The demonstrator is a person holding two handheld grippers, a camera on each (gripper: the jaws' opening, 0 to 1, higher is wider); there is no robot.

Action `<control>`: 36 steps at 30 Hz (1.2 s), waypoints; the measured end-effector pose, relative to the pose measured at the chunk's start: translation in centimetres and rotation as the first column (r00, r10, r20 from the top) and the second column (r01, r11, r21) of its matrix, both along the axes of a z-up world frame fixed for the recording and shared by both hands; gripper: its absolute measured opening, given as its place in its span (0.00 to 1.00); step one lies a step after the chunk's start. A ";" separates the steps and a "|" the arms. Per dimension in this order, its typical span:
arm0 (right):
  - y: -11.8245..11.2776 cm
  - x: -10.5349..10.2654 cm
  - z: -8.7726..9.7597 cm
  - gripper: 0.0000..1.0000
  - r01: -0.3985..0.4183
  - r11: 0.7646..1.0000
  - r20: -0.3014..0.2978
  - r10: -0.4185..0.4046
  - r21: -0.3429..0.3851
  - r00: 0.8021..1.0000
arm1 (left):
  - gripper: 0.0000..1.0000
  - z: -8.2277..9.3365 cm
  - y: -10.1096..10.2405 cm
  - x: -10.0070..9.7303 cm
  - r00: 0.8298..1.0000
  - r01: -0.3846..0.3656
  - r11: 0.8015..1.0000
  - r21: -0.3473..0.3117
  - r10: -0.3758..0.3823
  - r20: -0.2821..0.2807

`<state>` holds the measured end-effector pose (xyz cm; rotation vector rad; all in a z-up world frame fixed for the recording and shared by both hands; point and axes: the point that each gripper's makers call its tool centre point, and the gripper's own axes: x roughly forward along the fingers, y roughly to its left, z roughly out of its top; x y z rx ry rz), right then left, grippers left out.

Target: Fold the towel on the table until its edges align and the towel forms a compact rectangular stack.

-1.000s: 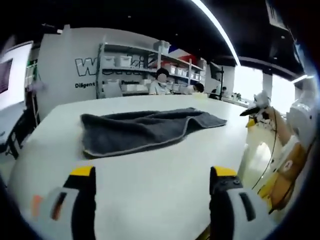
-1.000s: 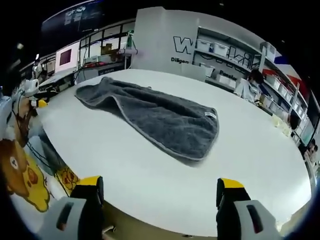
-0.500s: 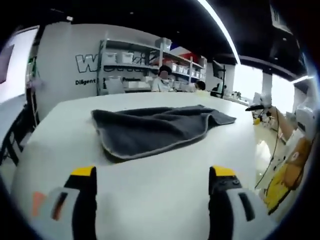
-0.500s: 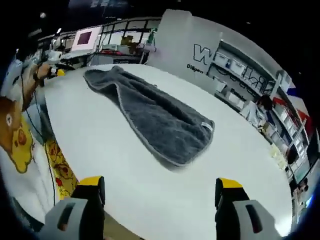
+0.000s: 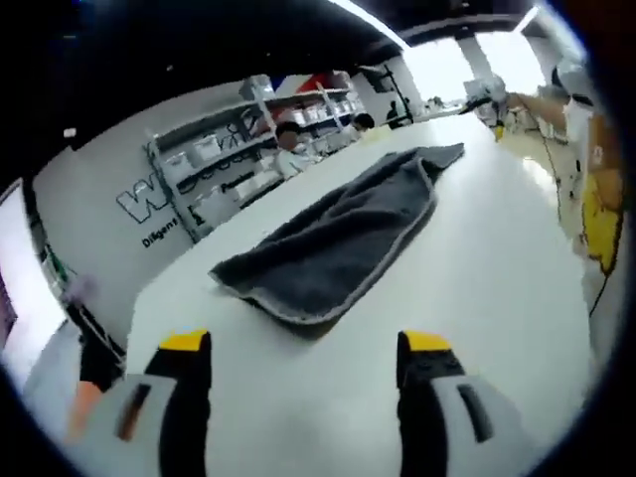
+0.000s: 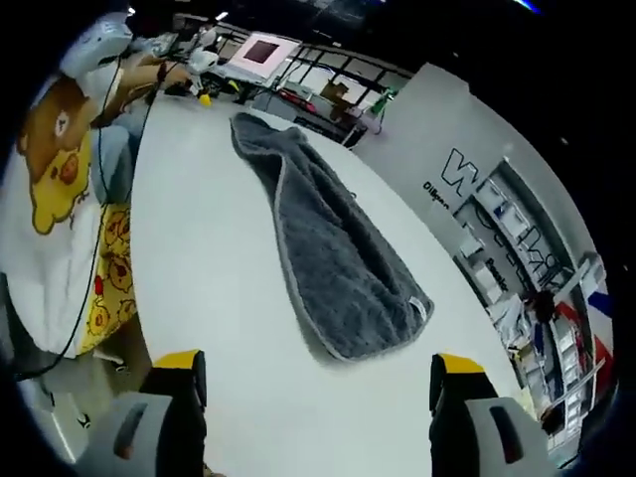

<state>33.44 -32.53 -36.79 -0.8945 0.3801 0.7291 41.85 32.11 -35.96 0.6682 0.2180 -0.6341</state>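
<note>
left claw (image 5: 303, 348) jaws apart, empty; right claw (image 6: 316, 368) likewise

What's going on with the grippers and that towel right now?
Left gripper and right gripper open, empty. Grey towel lies long and rumpled on white table, untouched. Nothing in the way.

Background fixtures and bystanders around the work area

A white wall panel (image 5: 149, 214) is standing behind the far edge, carrying large dark lettering (image 5: 139, 199) that is showing partly; the same panel (image 6: 467, 129) is appearing in the right gripper view. Shelving (image 5: 248, 129) is holding pale storage bins, with seated people (image 5: 290, 139) working in front of it. A bright ceiling light strip (image 5: 363, 20) is running overhead. A monitor (image 6: 260, 50) with a reddish screen is glowing on a distant desk. A person in a white shirt bearing a cartoon bear print (image 6: 60, 159) is standing at the table's edge, a dark cable (image 6: 99, 248) hanging down across the shirt.
</note>
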 end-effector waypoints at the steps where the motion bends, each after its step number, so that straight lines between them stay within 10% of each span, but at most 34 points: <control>1: -0.1 0.1 0.0 0.95 0.000 1.000 0.001 0.000 -0.003 1.000 | 0.79 0.2 -0.1 0.2 1.000 0.009 1.000 -0.002 -0.009 0.012; 6: -0.6 1.2 0.4 0.88 -0.024 0.999 0.049 0.025 -0.025 0.998 | 0.65 0.2 -0.5 2.0 0.993 0.037 0.969 0.242 -0.064 0.104; 9: -1.0 1.6 0.5 0.82 -0.044 0.999 0.074 0.046 -0.031 0.996 | 0.58 0.0 0.0 3.0 0.985 0.039 0.916 0.399 -0.101 0.137; 15: -1.7 2.3 -0.4 0.78 -0.046 0.993 0.070 0.054 -0.111 0.996 | 0.51 -1.2 -0.3 3.6 0.983 0.088 0.875 0.476 -0.154 0.101; 36: -1.4 4.1 -2.2 0.54 -0.058 0.996 0.011 0.059 -0.071 0.998 | 0.36 -2.7 -1.5 6.3 0.979 0.106 0.882 0.460 -0.173 0.108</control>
